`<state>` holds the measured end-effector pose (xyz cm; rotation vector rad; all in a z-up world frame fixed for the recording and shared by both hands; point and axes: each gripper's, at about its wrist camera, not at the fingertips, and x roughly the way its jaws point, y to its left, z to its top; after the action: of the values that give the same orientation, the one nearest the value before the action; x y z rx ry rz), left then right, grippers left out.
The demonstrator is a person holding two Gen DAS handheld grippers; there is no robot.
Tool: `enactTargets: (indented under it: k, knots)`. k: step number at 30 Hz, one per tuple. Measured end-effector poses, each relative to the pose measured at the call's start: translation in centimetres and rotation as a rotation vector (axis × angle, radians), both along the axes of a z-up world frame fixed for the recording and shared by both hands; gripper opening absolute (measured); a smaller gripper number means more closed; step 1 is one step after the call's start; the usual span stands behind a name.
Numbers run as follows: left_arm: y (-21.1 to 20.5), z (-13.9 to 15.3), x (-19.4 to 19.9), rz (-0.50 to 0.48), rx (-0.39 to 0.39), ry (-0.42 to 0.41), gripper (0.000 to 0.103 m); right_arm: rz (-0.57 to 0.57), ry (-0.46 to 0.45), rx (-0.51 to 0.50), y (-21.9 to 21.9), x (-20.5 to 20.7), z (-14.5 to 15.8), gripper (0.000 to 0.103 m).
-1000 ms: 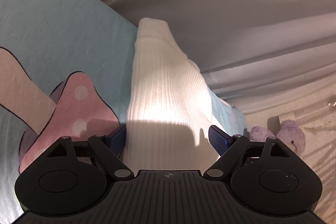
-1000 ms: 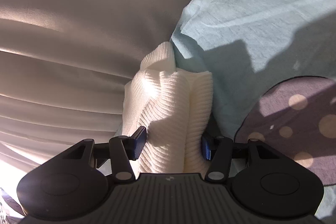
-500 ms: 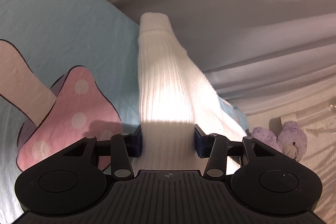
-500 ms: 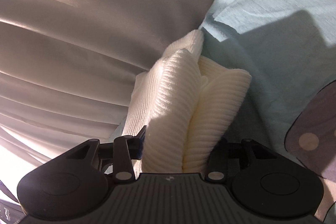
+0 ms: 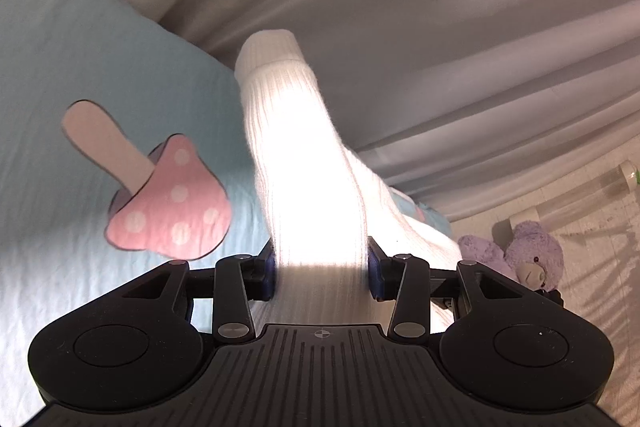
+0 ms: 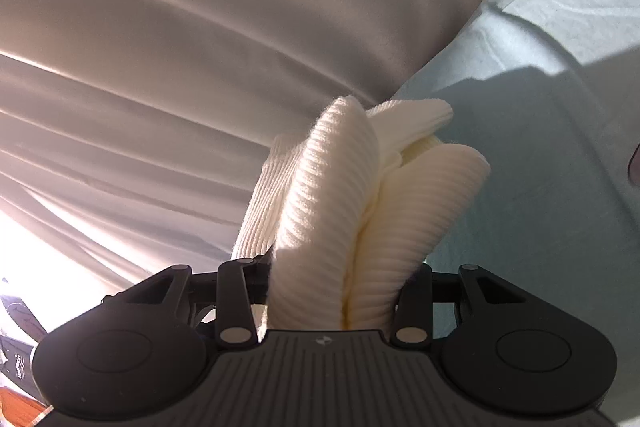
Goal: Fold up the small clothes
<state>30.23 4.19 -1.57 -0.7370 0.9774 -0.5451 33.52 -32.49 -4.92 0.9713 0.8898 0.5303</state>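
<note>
In the left wrist view, the sock (image 5: pixel 304 163) stretches forward from between the left tongs (image 5: pixel 321 273), above the blanket (image 5: pixel 80 59). The mushroom patch (image 5: pixel 168 203) lies to its left, the teddy bear (image 5: pixel 532 255) on the floor to its right.

The left gripper (image 5: pixel 321 273) is built of matte black plastic: two round-lobed housings, a ribbed centre plate marked with a small crosshair, silver pivot screws, and blue pads (image 5: pixel 269 277). The right gripper (image 6: pixel 332 291) is made alike.
</note>
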Motion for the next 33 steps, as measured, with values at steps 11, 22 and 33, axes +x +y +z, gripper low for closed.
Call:
enactTargets:
  k: [11, 22, 33]
  knots:
    - [5.0, -1.3, -7.6, 0.078, 0.139, 0.05, 0.047, 0.114, 0.147, -0.007, 6.4, -3.8, -2.6, 0.041]
    - [6.8, -2.9, -13.9, 0.207, 0.192, 0.033, 0.069, -0.01, 0.135, -0.143, 3.6, -11.7, -3.0, 0.061]
    - [4.8, -2.9, -19.6, 0.109, 0.302, -0.004, 0.073, 0.011, 0.113, -0.139, 4.7, -17.9, -4.3, 0.043]
